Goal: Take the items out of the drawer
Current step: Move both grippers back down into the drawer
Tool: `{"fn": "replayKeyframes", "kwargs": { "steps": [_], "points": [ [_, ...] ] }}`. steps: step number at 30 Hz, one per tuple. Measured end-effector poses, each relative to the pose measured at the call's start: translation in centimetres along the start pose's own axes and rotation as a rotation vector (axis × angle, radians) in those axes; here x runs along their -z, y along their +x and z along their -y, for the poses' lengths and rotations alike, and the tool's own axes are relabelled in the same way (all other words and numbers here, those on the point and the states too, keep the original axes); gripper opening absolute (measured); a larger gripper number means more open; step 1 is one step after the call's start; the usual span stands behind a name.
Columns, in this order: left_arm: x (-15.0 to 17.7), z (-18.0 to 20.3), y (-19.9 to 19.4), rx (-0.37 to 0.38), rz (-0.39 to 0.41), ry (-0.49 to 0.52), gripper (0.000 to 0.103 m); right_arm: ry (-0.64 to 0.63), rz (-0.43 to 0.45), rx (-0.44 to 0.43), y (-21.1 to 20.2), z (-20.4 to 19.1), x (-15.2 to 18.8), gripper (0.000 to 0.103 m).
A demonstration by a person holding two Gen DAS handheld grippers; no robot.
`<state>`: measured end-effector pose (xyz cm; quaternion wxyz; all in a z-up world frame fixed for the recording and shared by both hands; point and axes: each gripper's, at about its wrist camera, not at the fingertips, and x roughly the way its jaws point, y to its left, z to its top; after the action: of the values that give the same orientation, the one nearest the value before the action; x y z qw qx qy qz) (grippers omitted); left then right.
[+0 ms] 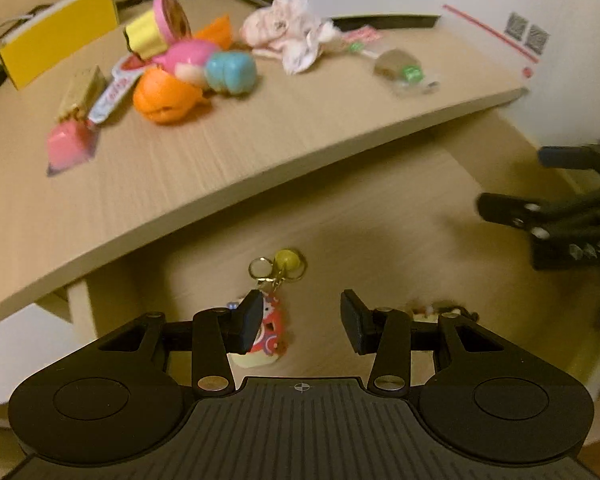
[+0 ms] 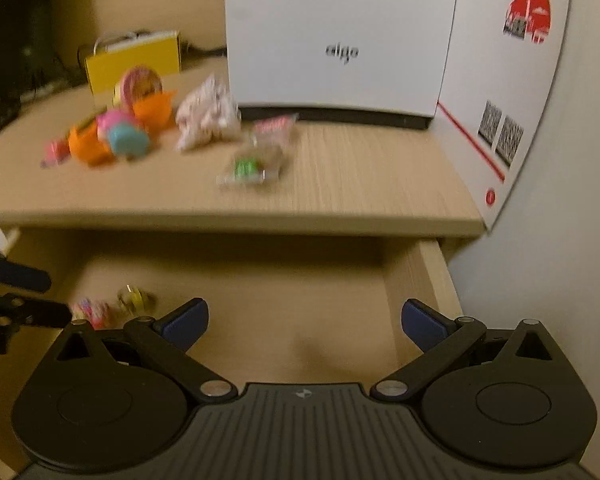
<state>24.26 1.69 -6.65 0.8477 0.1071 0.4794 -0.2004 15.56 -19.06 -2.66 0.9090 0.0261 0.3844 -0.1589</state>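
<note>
The drawer [image 1: 380, 216] is pulled out under the desktop, its wooden floor [image 2: 284, 296] mostly bare. A red keychain charm [image 1: 270, 330] with a gold ring and yellow bell [image 1: 286, 260] lies on the drawer floor, also seen as the charm [image 2: 94, 312] in the right wrist view. My left gripper [image 1: 300, 320] is open above it, the left pad partly covering the charm. A small dark-and-tan item [image 1: 432, 310] peeks out behind the right finger. My right gripper [image 2: 304, 326] is open over the drawer's right half, holding nothing; it shows as the right gripper [image 1: 512, 184].
On the desktop [image 1: 228, 148] lie an orange toy [image 1: 164, 98], a pink and blue toy [image 1: 216, 66], a fluffy pink item [image 1: 288, 32], wrapped snacks [image 1: 404, 70] and a yellow box [image 1: 56, 36]. A white box [image 2: 340, 36] stands at the back. The drawer's right wall [image 2: 432, 276] is close.
</note>
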Motion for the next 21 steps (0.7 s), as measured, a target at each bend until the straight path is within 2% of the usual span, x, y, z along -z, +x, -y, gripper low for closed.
{"fn": "replayKeyframes", "kwargs": {
  "steps": [3, 8, 12, 15, 21],
  "points": [
    [-0.5, 0.3, 0.4, -0.006, 0.0, 0.004, 0.047, -0.026, 0.019, 0.015, -0.4, -0.4, 0.4, 0.103],
    [-0.2, 0.3, 1.0, -0.012, -0.013, 0.012, 0.047, -0.081, 0.0, 0.018, -0.4, -1.4, 1.1, 0.103],
    [-0.1, -0.1, 2.2, -0.055, -0.028, -0.007, 0.047, -0.096, -0.004, 0.044, -0.4, -1.9, 1.2, 0.103],
    [0.4, -0.6, 3.0, -0.079, -0.057, -0.032, 0.047, -0.084, -0.027, 0.036, 0.0, -1.7, 1.1, 0.103],
    [0.7, -0.1, 4.6, -0.115, -0.099, -0.001, 0.048, -0.017, -0.061, 0.03, 0.5, -0.6, 1.0, 0.103]
  ]
}}
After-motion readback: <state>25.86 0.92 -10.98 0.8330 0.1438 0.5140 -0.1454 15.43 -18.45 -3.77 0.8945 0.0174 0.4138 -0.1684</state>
